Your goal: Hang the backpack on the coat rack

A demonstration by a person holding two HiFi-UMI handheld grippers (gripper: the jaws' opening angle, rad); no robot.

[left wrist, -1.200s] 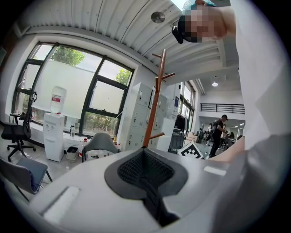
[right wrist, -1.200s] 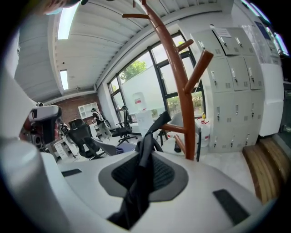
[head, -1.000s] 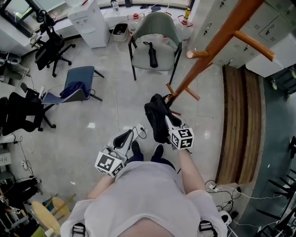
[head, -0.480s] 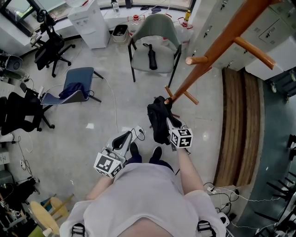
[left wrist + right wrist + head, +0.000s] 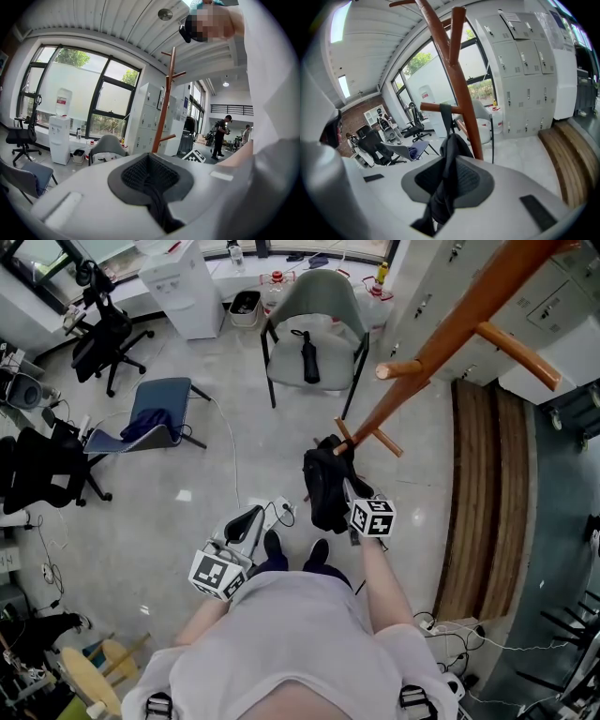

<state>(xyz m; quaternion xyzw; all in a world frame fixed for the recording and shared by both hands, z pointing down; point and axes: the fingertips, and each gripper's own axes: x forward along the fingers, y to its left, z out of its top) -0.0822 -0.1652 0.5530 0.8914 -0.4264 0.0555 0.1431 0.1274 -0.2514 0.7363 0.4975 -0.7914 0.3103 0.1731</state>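
Note:
A black backpack (image 5: pixel 323 488) hangs from its strap in my right gripper (image 5: pixel 347 488), which is shut on it. It hangs right beside the lower pegs (image 5: pixel 345 432) of the wooden coat rack (image 5: pixel 441 343). In the right gripper view the strap (image 5: pixel 443 117) rises from between the jaws of my right gripper (image 5: pixel 449 173) to a level peg (image 5: pixel 433 107) on the rack's pole (image 5: pixel 461 103); the strap lies against that peg. My left gripper (image 5: pixel 255 518) is held low at the left, away from the rack. It is shut with nothing in it, as the left gripper (image 5: pixel 149 176) view shows.
A grey chair (image 5: pixel 314 352) carrying a black umbrella stands beyond the rack. A blue chair (image 5: pixel 155 413), black office chairs (image 5: pixel 103 343) and a water dispenser (image 5: pixel 183 287) are at the left. A wooden platform (image 5: pixel 487 493) and lockers (image 5: pixel 534 296) run along the right.
My right gripper and the backpack have shifted slightly right, closer to the rack's lower pegs. The left gripper has stayed put.

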